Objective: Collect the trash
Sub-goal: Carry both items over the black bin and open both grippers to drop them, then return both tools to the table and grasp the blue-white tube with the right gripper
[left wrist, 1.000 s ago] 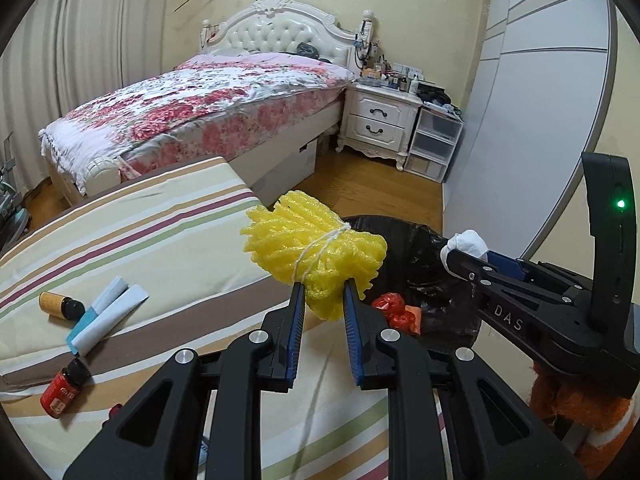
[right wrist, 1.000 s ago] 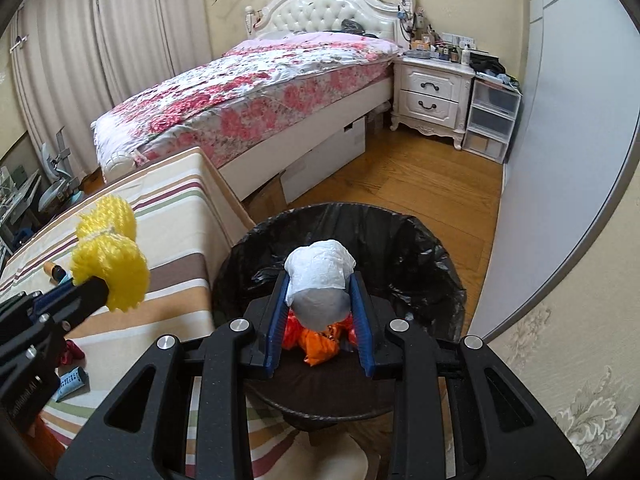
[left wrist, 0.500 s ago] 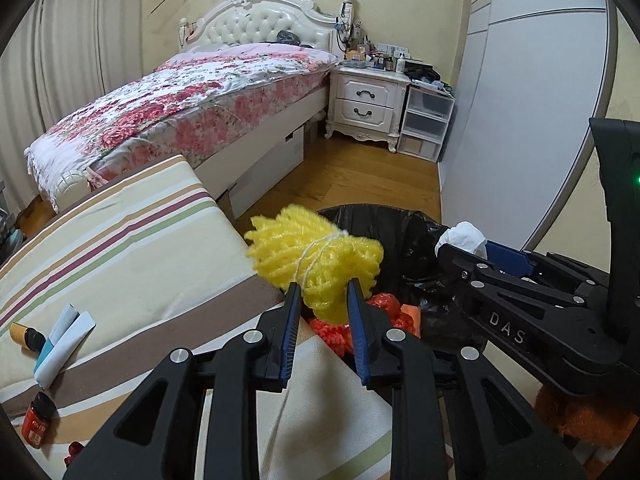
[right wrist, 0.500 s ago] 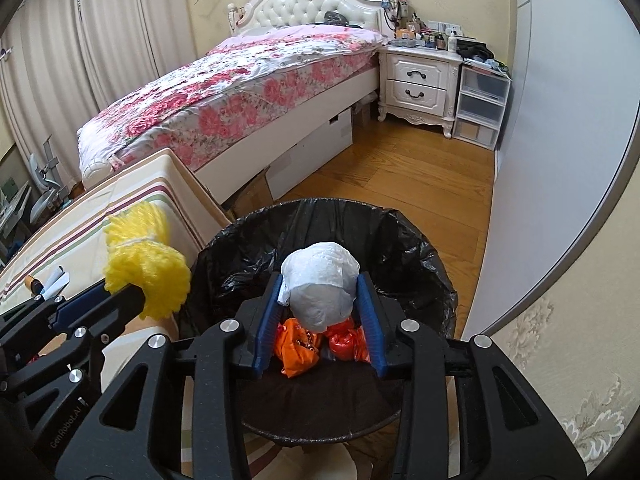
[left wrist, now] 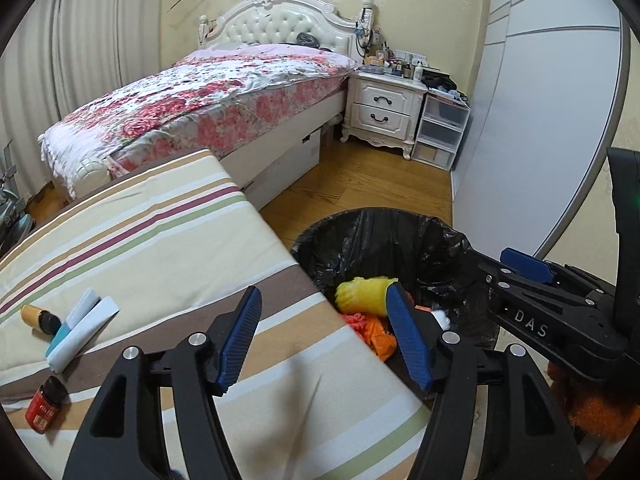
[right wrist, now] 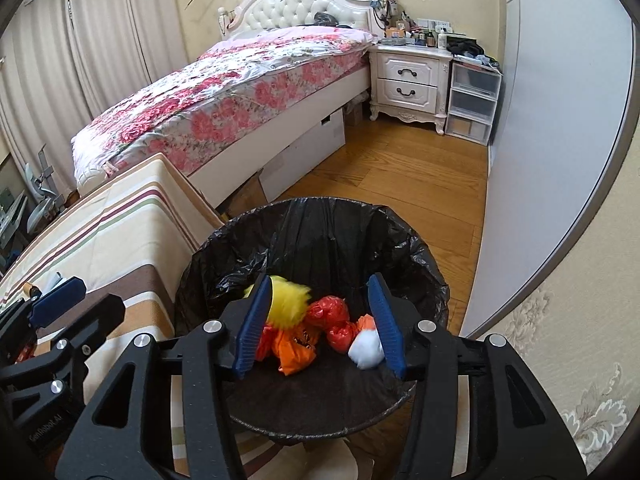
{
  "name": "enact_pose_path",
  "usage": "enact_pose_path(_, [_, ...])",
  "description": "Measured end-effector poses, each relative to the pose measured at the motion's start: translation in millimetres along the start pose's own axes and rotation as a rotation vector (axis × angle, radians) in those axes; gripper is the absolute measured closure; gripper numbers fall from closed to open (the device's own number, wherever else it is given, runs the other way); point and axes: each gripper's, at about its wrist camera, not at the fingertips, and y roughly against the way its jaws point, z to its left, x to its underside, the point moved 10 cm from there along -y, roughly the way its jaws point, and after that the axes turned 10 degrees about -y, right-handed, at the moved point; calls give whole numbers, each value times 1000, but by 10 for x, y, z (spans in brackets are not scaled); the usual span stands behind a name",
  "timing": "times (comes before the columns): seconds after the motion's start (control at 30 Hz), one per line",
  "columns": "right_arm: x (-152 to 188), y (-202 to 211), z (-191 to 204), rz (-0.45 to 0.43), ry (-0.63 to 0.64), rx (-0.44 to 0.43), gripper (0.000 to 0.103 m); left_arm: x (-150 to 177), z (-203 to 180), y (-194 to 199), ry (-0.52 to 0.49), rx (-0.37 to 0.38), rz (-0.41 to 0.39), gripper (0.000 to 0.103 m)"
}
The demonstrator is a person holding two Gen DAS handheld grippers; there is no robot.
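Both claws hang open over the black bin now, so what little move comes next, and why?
Probably swing the left gripper back toward the striped surface: both grippers' jaws have just opened, empty, and the red bottle still lies there.

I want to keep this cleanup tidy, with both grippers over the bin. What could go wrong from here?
1. The left gripper, whose jaws have just been opening with nothing between them, sits over the striped cover's edge beside the bin; swinging back carelessly could knock the bin.
2. The red bottle, brown bottle and white tubes lie close together, so one grab may push its neighbours about.
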Motion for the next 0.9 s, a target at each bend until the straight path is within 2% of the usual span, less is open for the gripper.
enact_pose_path(0.13, [108,100,180,9,30,-28,54,81,160,179,26,-19,-9,37])
enact_pose_path(0.3, [287,237,462,19,87,-66,49,258,430,431,62,-80,-8,34])
enact_pose_path(0.63, [793,474,1027,71,196,-145,48,941,1095,898,179,-188,38,33])
enact_pose_path(0.9, [1211,583,1436,127,295,-186,47,1403,1433,1124,249,-241,70,34])
